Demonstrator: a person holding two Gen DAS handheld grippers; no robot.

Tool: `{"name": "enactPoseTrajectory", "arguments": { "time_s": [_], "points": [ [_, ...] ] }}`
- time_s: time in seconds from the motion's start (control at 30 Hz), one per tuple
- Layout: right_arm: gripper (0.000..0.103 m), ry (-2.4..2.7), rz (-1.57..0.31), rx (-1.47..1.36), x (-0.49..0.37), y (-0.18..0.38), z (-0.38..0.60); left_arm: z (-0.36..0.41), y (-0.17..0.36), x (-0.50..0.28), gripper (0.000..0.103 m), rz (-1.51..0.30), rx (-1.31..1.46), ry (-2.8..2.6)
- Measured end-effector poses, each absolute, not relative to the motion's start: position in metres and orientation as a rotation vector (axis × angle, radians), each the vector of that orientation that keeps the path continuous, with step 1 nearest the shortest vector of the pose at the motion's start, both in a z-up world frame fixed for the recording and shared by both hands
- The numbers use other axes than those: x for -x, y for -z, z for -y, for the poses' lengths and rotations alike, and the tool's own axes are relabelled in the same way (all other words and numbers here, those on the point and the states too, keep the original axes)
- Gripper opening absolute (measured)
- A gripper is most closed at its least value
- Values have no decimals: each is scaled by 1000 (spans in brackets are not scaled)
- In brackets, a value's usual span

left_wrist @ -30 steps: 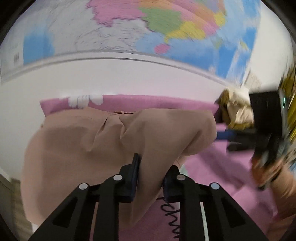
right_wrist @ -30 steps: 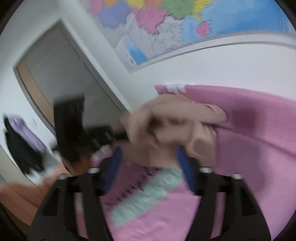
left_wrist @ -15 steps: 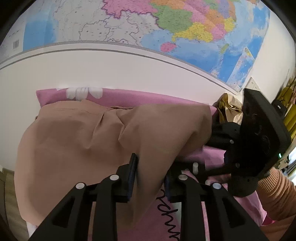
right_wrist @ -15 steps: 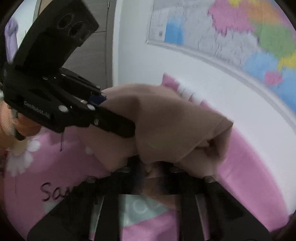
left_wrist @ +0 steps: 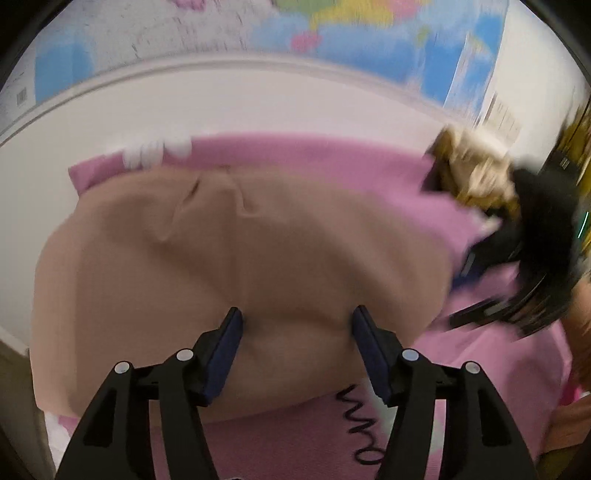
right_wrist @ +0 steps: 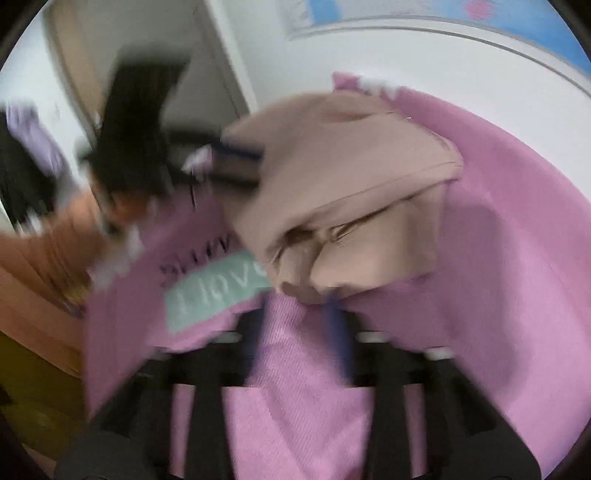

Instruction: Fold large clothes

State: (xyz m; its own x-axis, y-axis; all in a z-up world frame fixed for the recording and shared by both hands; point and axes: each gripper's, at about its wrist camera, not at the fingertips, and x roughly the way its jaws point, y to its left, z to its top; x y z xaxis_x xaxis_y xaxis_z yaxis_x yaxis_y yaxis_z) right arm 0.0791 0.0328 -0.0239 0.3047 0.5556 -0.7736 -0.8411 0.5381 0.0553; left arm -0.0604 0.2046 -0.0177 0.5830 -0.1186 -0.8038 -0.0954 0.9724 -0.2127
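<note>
Since 0.5 s ago the left gripper [left_wrist: 297,332] has let go: fingers now apart, astride the garment [left_wrist: 229,266], which lies folded on the pink bedspread [left_wrist: 509,369]. Right gripper [right_wrist: 295,325] is blurred, seemingly apart, empty, just short of the garment. Fold laid; next, judged: regrip an edge.

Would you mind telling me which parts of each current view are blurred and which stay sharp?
Left wrist view: the left claw and tan folded cloth garment are fairly sharp; the right claw and wall map are smeared. Right wrist view: blur nearly everywhere, worst at the frame's left; both fisheyes bend edges.
</note>
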Motion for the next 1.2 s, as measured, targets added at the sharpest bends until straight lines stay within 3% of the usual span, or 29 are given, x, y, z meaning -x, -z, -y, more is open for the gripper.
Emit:
{"name": "enactPoseTrajectory", "arguments": {
  "time_s": [0.07,0.1,0.17,0.43,0.53,0.57,0.6,0.87,0.97,1.03,1.1,1.17,1.2],
  "points": [
    [67,-958,-798,187,-95,2,-10,-199,23,61,61,-943,224,-3],
    [80,-952,-806,102,-106,-3,-5,-198,23,62,61,-943,221,-7],
    [89,-884,-843,-48,-134,-6,3,-199,22,62,61,-942,230,-14],
    [82,-811,-1009,-242,-220,30,-44,-193,16,59,63,-935,236,-53],
    [57,-838,-1023,-227,-229,36,-67,-191,16,58,65,-926,242,-59],
    [25,-833,-1034,-219,-231,38,-70,-190,17,57,65,-924,240,-64],
    [14,-863,-1039,-236,-235,39,-74,-189,17,56,65,-923,234,-74],
    [11,-827,-743,35,-220,-53,-93,-187,6,17,61,-897,242,-125],
    [13,-794,-797,43,-227,-34,-90,-185,14,7,62,-924,272,-98],
    [26,-721,-876,29,-239,-9,-83,-183,23,10,62,-947,276,-79],
    [48,-676,-931,-23,-245,8,-68,-180,20,16,63,-948,260,-55],
    [60,-659,-944,-74,-246,16,-56,-182,15,23,63,-942,289,-25],
    [61,-668,-942,-86,-244,16,-53,-183,13,27,63,-938,306,-14]
  ]
}}
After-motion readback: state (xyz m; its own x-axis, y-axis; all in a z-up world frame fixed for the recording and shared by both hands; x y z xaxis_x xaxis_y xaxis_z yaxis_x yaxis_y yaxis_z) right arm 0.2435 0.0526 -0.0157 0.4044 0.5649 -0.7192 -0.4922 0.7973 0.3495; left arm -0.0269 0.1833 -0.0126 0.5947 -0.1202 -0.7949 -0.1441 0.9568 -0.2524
